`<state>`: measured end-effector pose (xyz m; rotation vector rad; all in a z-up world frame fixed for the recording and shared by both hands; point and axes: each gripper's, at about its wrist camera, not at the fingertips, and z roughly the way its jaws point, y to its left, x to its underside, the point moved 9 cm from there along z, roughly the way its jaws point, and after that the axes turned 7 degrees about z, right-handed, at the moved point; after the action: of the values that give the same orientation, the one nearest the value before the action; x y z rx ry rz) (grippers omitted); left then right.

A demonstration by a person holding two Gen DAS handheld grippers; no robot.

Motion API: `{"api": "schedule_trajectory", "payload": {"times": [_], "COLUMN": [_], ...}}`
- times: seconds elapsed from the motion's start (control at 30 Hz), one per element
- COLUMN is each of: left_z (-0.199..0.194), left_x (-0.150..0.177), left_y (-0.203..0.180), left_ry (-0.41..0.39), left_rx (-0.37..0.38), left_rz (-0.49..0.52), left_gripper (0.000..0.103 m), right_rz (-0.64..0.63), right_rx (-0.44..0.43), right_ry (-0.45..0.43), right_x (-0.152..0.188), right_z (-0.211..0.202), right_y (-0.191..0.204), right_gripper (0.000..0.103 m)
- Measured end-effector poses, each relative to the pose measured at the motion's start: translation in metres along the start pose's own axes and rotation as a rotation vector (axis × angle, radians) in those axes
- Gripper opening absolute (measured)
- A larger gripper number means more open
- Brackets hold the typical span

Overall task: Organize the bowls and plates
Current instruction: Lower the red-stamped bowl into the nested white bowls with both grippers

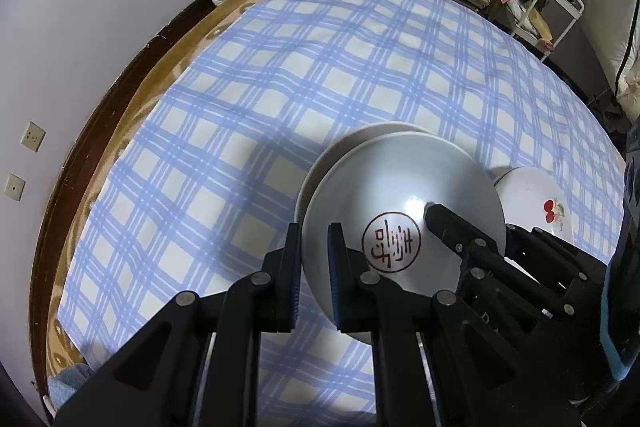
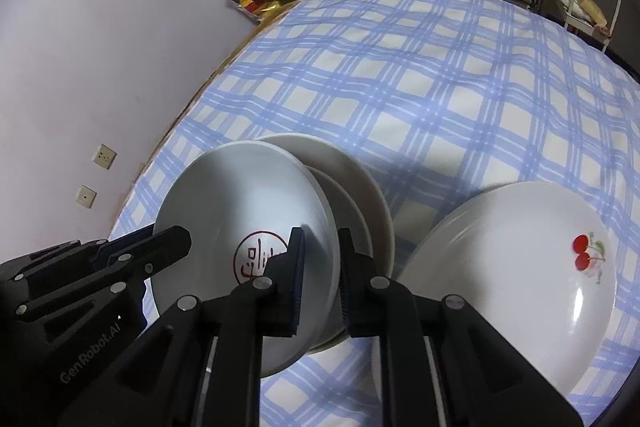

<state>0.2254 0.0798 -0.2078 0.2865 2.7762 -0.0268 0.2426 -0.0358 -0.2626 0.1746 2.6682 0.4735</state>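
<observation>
Together both tongs [image 1: 314, 251] [image 2: 320, 255] grip the bowl [image 1: 400, 187]; only the right view shows the cherry plate [image 2: 520, 267] whole.

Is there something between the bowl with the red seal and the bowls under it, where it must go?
Nothing visible. The red-seal bowl, clamped on opposite rims by the left gripper and the right gripper, hangs tilted directly over the stacked bowls. The cherry plate lies apart, to the right.

Crockery on checked cloth — one grey bowl with red seal mark [image 2: 240, 227], two plain bowls nested beneath it [image 2: 360, 183], one white cherry-print plate [image 2: 520, 267]. Two wall sockets [image 1: 33, 136] — two grippers.
</observation>
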Motion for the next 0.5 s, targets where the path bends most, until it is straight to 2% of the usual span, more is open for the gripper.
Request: {"api": "schedule_trajectory", "payload": {"times": [0.5], "left_z": [0.0103], "left_x": [0.0047], "left_y": [0.0003], "left_ry": [0.036], "left_rx": [-0.018], "left_rz": [-0.008], "left_gripper": [0.011], "right_rz": [-0.041], "right_rx": [0.021], "right_ry": [0.003], "right_x": [0.0002], "right_z": [0.006], "right_y": [-0.0014], "right_gripper": [0.017]}}
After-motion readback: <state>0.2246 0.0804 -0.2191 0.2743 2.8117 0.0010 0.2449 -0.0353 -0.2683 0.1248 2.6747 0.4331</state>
